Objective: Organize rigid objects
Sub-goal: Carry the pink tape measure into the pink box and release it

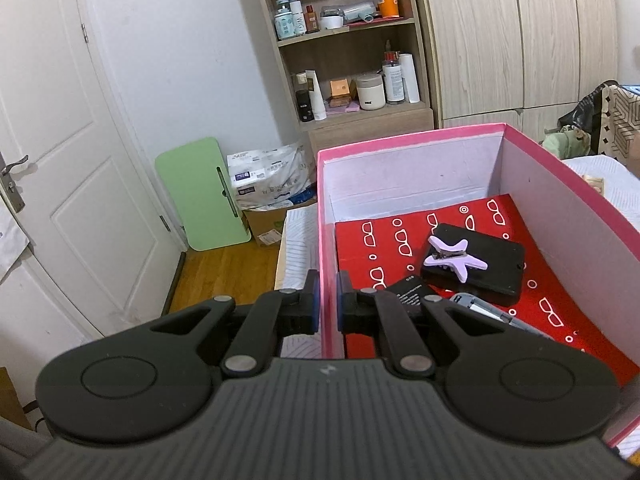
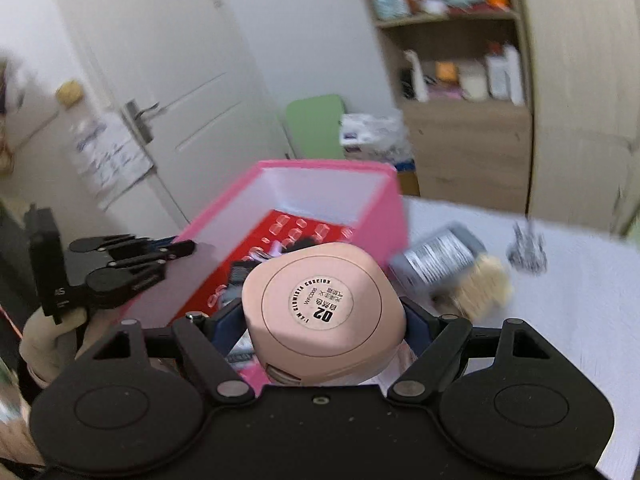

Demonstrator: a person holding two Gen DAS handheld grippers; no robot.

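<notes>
We are taking the pink box (image 1: 412, 148) as landmark and going left to right.

Left of its near side wall: the left gripper (image 1: 328, 300) is pinching that thin cardboard wall, jaws nearly together, one pad outside and one inside. We judge it is steadying the box; the wall is light and would crease under much force.

Inside the box, on the red patterned liner (image 1: 384, 240): a black flat case (image 1: 492, 276) is lying with a lilac hair clip (image 1: 456, 258) on top of it. The clip is small and springy, and likely to slide off the case.

In front of the box, at its near end: the right gripper (image 2: 324, 320) is holding a pink compact (image 2: 320, 308), jaws wide and pressing its flanks, label face towards the camera. We judge it rigid, smooth, rounded and fairly light; the flank grip suits it, but rounded corners could slip.

Right of the box, on the white surface: a grey bottle (image 2: 436, 256), a brush (image 2: 484, 284) and a blurred metallic item (image 2: 526, 248) are lying.
</notes>
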